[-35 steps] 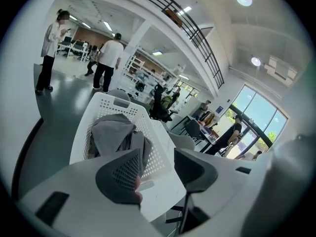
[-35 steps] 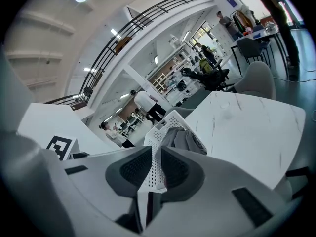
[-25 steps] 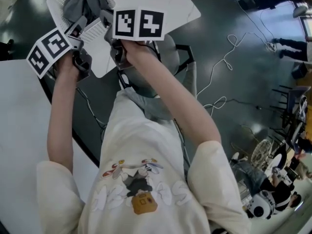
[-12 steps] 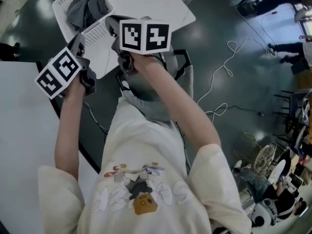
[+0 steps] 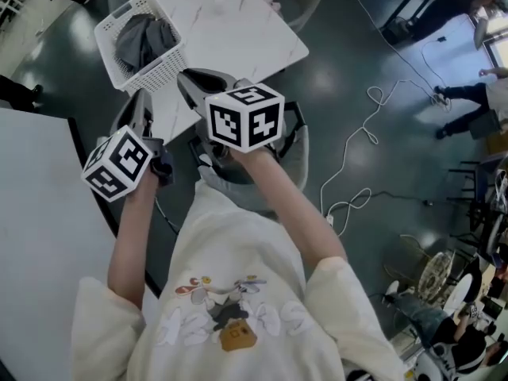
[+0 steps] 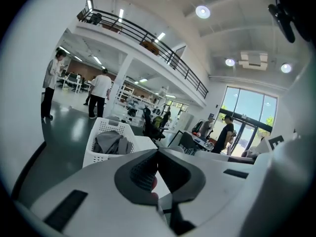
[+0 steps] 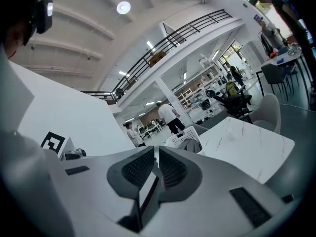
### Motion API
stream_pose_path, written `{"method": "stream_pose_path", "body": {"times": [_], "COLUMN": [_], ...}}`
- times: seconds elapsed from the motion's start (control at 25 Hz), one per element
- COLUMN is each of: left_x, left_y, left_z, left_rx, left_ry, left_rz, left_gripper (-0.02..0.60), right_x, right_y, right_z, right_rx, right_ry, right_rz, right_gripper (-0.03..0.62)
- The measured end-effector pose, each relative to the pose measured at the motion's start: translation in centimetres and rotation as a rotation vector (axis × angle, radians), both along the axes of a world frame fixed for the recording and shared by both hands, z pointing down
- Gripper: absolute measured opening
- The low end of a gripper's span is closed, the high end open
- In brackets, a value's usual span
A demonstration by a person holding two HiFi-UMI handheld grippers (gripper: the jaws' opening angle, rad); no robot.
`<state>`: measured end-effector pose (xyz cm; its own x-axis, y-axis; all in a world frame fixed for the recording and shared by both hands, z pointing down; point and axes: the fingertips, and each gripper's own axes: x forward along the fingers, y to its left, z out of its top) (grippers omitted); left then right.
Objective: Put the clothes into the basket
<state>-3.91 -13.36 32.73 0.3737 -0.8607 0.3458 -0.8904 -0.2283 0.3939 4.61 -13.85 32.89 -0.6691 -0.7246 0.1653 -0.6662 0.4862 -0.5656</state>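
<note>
**A:** Start close in. What are your claws holding?

**B:** Nothing. My left claw [image 6: 158, 154] is pressed together with no cloth between the pads. My right claw [image 7: 157, 158] is the same, its tips meeting on air.

**A:** Where were they a second ago?

**B:** Right at the basket, both noses over the grey heap. Since then I have drawn both back toward my chest. There is now bare surface between the tips and the basket.

**A:** And the clothes?

**B:** The grey clothes [image 5: 143, 40] lie bunched inside the white basket [image 5: 163, 70]. As far as I can see, nothing is draped over its edge. The basket stands at the far left corner of the marbled surface [image 5: 238, 30], apart from both claws.

**A:** So what does the pull-back mean?

**B:** I judge the drop is done: the load is in and I have cleared off. I see no other garment on that surface, nor on the plain white surface [image 5: 40, 213] at my left. The task looks finished, or close to it.

**A:** Farther out?

**B:** Dark floor [image 5: 357, 54], a white cable [image 5: 370, 95] looping across it, and people [image 6: 101, 90] standing well off.
</note>
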Motion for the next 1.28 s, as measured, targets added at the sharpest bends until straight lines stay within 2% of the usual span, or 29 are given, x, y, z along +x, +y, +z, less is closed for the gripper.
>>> {"method": "stream_pose_path", "body": {"times": [0.2,0.36,0.64,0.96,1.16,1.28], "left_x": [0.8,1.3,1.2,1.8,2.8,3.3], "left_y": [3.2,6.6,11.5,14.6,15.6,15.9], "left_z": [-1.6,-1.8,-1.5,-2.7,-1.6,-1.3], "left_rx": [0.067,0.108,0.170,0.271,0.276,0.265], "left_ry": [-0.004,0.008,-0.117,-0.186,-0.207,-0.194], "left_rz": [-0.011,-0.023,-0.022,0.047,0.104,0.108], "left_gripper": [0.009,0.009,0.009,0.009,0.009,0.009], "right_x": [1.3,1.3,2.0,1.4,0.5,0.4], "right_y": [3.2,6.1,10.5,13.7,14.7,15.5], "right_z": [-1.6,-2.3,-3.1,-3.0,-2.5,-2.5], "right_rx": [0.079,0.139,0.227,0.253,0.267,0.287], "right_ry": [0.016,0.085,0.168,0.196,0.240,0.268], "right_rz": [0.010,-0.013,-0.028,-0.026,-0.014,-0.020], "right_gripper": [0.035,0.035,0.035,0.035,0.035,0.035]}}
